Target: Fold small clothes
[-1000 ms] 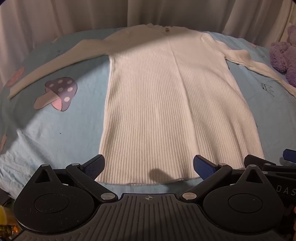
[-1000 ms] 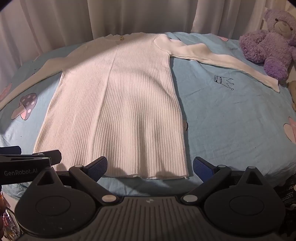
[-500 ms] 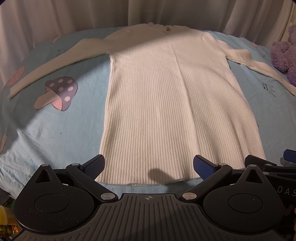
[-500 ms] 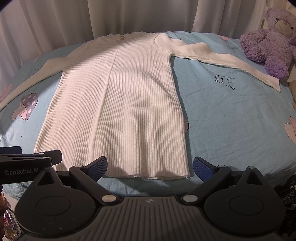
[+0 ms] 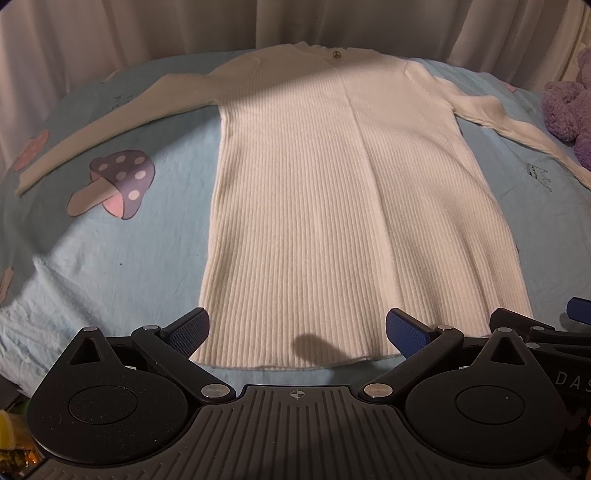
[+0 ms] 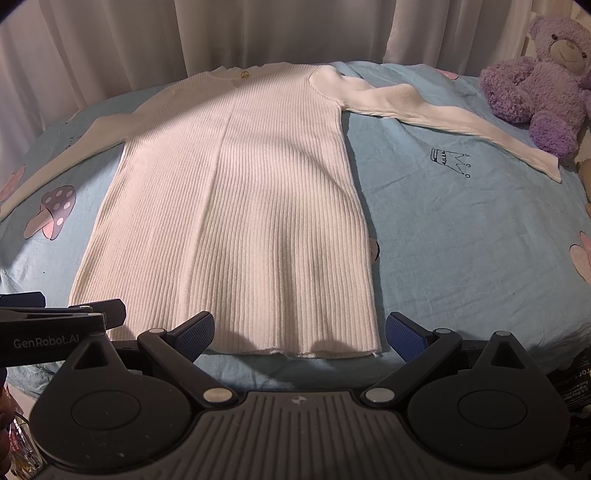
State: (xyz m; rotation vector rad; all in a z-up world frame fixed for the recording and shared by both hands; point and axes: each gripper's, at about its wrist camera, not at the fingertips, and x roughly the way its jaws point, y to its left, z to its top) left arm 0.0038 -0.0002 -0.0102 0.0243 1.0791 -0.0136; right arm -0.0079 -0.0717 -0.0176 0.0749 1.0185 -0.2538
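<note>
A white ribbed long-sleeved knit dress (image 5: 332,206) lies flat on the blue bedsheet, collar far, hem near, both sleeves spread out sideways. It also shows in the right wrist view (image 6: 240,206). My left gripper (image 5: 297,328) is open and empty, just above the hem's near edge. My right gripper (image 6: 300,330) is open and empty, over the hem's right corner. The left gripper's side (image 6: 55,325) shows at the left of the right wrist view.
A purple teddy bear (image 6: 543,85) sits at the far right by the right sleeve's cuff (image 6: 546,162). The sheet (image 6: 461,240) has mushroom (image 5: 114,184) and crown prints. White curtains (image 5: 184,29) hang behind the bed.
Both grippers have shifted slightly; the view of the dress has barely changed. Nothing was grasped.
</note>
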